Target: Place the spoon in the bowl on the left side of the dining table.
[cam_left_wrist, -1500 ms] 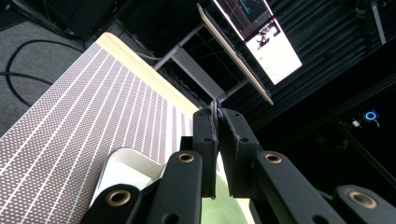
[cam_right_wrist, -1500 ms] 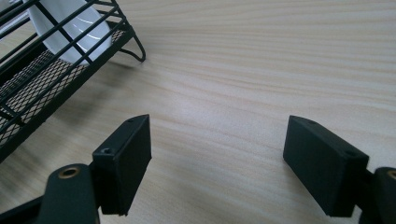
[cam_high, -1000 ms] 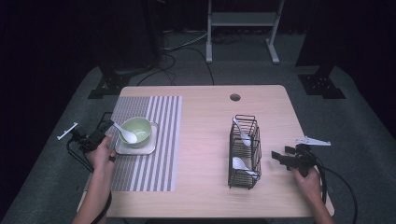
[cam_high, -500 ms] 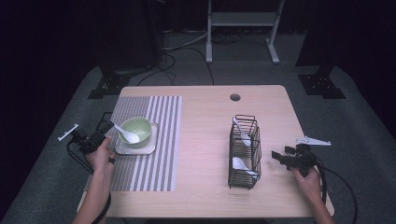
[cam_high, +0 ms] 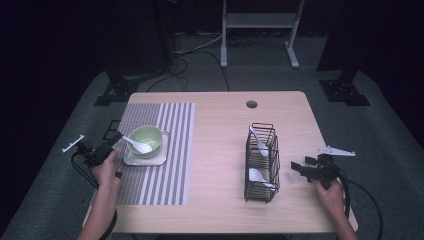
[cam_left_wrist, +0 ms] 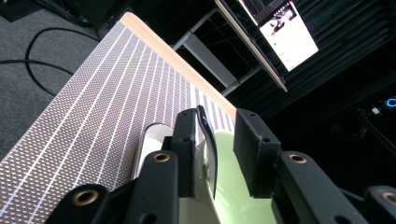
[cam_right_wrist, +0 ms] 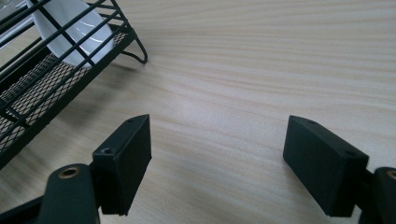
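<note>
— On the striped mat (cam_high: 160, 145) at the left of the counter (cam_high: 220, 210), what sits by the left gripper (cam_high: 111, 143)?

— Green bowl (cam_high: 146, 140) on a white square plate (cam_high: 145, 159), with a white spoon (cam_high: 138, 145) lying in the bowl, handle toward the gripper. The gripper comes in from the mat's left edge, just beside the plate.

— And its fingers (cam_left_wrist: 254, 154)?

— In the left gripper view they stand a little apart. The bowl's wall and the plate's rim (cam_left_wrist: 152, 135) lie right ahead of them. A thin dark-edged piece rises in the gap, close against one finger; I cannot tell whether it is the spoon's handle. They are not closed flat on it, since a gap remains to the other finger.

— Where is the right gripper (cam_high: 302, 170)?

— Near the counter's right edge, just beside the black wire rack (cam_high: 261, 162), pointing at its near end but apart from it.

— Fingers (cam_right_wrist: 128, 163) there?

— Wide apart, holding nothing, with bare wood between them in the right gripper view. The rack's corner (cam_right_wrist: 56, 70) and one white spoon (cam_right_wrist: 74, 32) inside it show at the upper left of that view.

— What is in the rack?

— Two white spoons from above, one at the far end (cam_high: 260, 142) and one at the near end (cam_high: 257, 176). A round hole (cam_high: 251, 104) in the counter lies beyond the rack.
</note>
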A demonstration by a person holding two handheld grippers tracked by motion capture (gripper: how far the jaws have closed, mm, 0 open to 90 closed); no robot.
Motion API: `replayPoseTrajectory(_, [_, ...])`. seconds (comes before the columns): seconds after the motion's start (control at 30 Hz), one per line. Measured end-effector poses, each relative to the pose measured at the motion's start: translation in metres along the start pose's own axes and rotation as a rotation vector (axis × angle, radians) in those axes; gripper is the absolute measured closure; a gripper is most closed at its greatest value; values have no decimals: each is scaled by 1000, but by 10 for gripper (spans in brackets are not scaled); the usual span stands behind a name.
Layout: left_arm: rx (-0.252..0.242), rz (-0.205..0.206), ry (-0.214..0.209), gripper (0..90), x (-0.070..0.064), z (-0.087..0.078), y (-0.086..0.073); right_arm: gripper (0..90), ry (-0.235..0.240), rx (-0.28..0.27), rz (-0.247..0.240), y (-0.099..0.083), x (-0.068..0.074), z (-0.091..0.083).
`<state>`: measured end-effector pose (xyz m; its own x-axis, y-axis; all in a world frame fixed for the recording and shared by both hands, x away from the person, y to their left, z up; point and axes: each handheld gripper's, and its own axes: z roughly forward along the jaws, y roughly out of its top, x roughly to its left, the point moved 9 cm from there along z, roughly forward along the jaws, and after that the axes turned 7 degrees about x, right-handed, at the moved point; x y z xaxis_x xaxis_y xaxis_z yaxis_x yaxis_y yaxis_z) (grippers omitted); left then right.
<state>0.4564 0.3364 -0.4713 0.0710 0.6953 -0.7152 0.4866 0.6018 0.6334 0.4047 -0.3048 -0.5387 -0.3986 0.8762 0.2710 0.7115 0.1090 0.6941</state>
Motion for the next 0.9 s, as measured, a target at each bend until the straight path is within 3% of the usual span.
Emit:
replayPoseTrajectory(0.27, [-1,57,39,583,-2,-7,4,222,-9,5,-6,0,0,0])
replayPoseTrajectory(0.47, [2,61,33,569,-1,-11,1,222,-11,4,-6,0,0,0])
replayPoseTrajectory(0.9, [27,126,25,492,-12,-22,-13,222,-15,5,-9,-1,0,0])
